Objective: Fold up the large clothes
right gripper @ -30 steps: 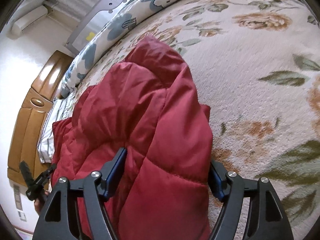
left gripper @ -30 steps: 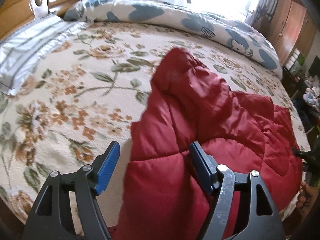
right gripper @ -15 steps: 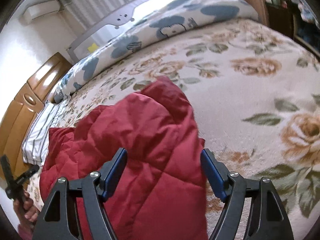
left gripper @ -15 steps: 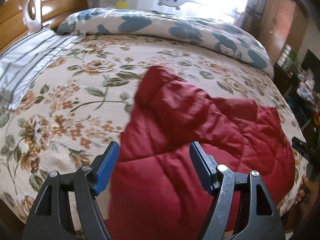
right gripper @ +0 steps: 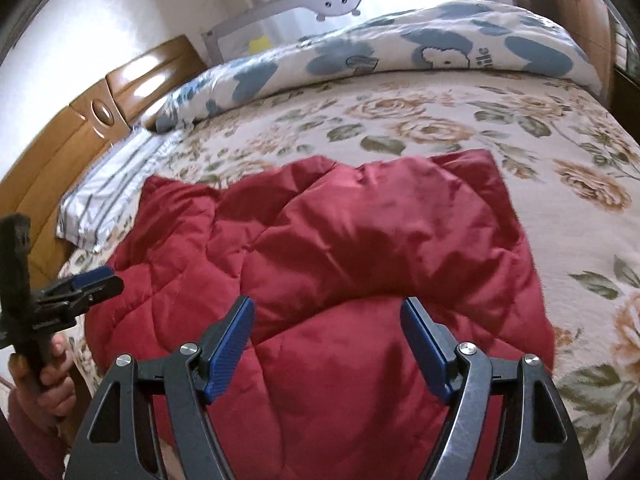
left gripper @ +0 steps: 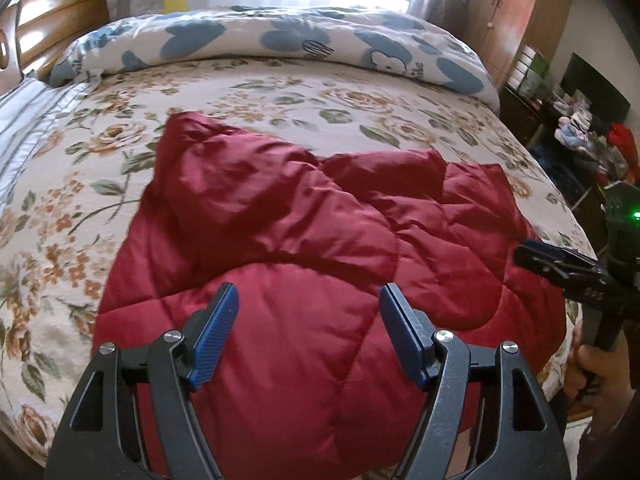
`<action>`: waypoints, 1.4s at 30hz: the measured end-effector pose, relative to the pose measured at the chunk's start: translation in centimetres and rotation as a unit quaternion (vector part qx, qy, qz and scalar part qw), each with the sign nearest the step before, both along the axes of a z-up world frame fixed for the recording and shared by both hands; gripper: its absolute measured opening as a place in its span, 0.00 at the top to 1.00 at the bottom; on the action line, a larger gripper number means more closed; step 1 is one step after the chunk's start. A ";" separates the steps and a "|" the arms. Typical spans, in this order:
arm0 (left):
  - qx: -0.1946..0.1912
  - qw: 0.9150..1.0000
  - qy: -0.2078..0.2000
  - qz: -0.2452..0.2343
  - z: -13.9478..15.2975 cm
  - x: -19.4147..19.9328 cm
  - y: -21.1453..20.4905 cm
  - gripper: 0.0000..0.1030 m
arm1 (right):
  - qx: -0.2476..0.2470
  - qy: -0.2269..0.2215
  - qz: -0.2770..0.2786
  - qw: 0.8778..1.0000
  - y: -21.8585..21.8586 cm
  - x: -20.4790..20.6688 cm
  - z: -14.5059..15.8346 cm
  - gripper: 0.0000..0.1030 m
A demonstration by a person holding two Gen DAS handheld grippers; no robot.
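Observation:
A red quilted jacket point(left gripper: 304, 248) lies on the floral bedspread point(left gripper: 280, 108), folded into a rough rectangle with its near edge hanging over the bed's front. It also shows in the right wrist view point(right gripper: 360, 256). My left gripper point(left gripper: 308, 316) is open and empty, held above the jacket's near part. My right gripper point(right gripper: 328, 328) is open and empty too, above the jacket's near edge. The right gripper also shows at the right of the left wrist view point(left gripper: 560, 268); the left gripper shows at the left of the right wrist view point(right gripper: 80, 284).
A rolled blue-and-white duvet point(left gripper: 280, 44) lies along the far side of the bed. A striped pillow point(right gripper: 108, 192) and wooden headboard point(right gripper: 80, 128) are to the left. A wooden wardrobe point(left gripper: 520, 12) and cluttered shelves point(left gripper: 580, 120) stand at the right.
Both grippers have pulled back and up from the jacket. The raised sleeve parts have dropped and the jacket now lies flatter, folded on the bed.

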State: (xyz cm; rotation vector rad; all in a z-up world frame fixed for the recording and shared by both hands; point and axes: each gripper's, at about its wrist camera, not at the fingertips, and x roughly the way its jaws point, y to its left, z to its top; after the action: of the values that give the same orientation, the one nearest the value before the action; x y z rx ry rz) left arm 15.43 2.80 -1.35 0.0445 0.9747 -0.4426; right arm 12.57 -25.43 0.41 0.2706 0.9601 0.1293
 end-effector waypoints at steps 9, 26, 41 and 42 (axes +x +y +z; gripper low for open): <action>0.024 0.998 0.054 0.015 -2.7 3.1 -1.4 0.30 | -0.018 0.035 -0.004 0.999 -0.7 2.3 -2.1 0.25; 0.054 0.985 0.112 0.119 -7.1 14.2 0.6 0.30 | 0.023 0.080 -0.086 0.993 -6.3 8.3 -5.7 0.27; 0.005 0.982 0.110 0.152 -7.6 14.9 2.6 0.31 | 0.068 0.072 -0.161 0.982 -9.1 7.5 -7.3 0.28; 0.002 0.983 0.108 0.151 -7.3 14.6 2.6 0.31 | 0.068 0.071 -0.165 0.981 -9.1 7.4 -7.3 0.28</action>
State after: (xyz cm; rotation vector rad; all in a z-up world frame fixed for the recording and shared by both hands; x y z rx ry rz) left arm 29.99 5.45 -8.61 -0.1492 1.1737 -0.1662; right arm 19.99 -34.54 -6.88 0.5661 1.0356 -0.1310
